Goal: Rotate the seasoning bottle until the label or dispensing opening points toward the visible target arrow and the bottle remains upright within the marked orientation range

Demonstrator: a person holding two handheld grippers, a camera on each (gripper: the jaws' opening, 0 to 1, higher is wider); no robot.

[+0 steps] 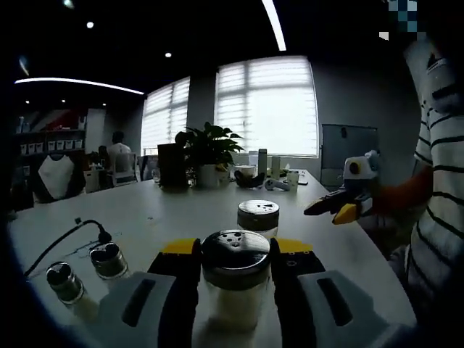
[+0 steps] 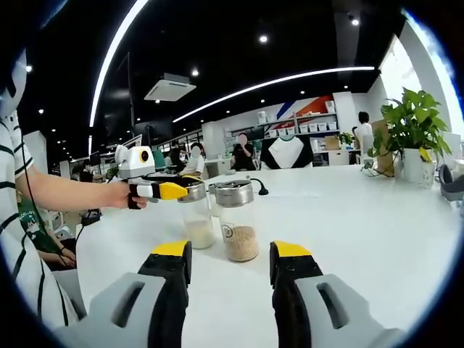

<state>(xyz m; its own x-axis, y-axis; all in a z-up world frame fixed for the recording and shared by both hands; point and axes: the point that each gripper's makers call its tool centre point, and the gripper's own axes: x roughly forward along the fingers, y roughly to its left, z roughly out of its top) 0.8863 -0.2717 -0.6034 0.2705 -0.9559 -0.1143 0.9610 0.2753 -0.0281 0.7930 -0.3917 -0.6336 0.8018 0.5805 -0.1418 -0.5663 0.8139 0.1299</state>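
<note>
1. In the left gripper view, the left gripper (image 1: 235, 261) has its two yellow-tipped jaws closed against the sides of a seasoning bottle (image 1: 235, 279). The bottle stands upright on the white table (image 1: 159, 217), its perforated metal lid just above the jaw tips and pale white powder in its clear body.
2. In the right gripper view, that same held bottle (image 2: 197, 217) appears with the left gripper (image 2: 174, 191) at its lid and a person's hand (image 2: 119, 194) behind the tool.
3. The right gripper (image 2: 230, 257) is spread wide and holds nothing. A second bottle (image 2: 238, 221) stands upright on the table a little ahead of the gap between its jaws, apart from both tips.
4. The second bottle sits just beside the held one, nearly touching, and contains tan granules in its lower part under a metal lid.
5. Bottles counted in the left gripper view: four. These are the held one, the second bottle (image 1: 258, 217) behind it, and two small shakers (image 1: 85, 272) near a black cable (image 1: 69, 235) toward the left.
6. The right gripper (image 1: 341, 206) enters the left gripper view from the right, off the table edge, beside a striped sleeve (image 1: 435, 203).
7. One potted plant (image 1: 209, 152) stands at the table's far end by the blinds; what the two small shakers contain cannot be made out.
</note>
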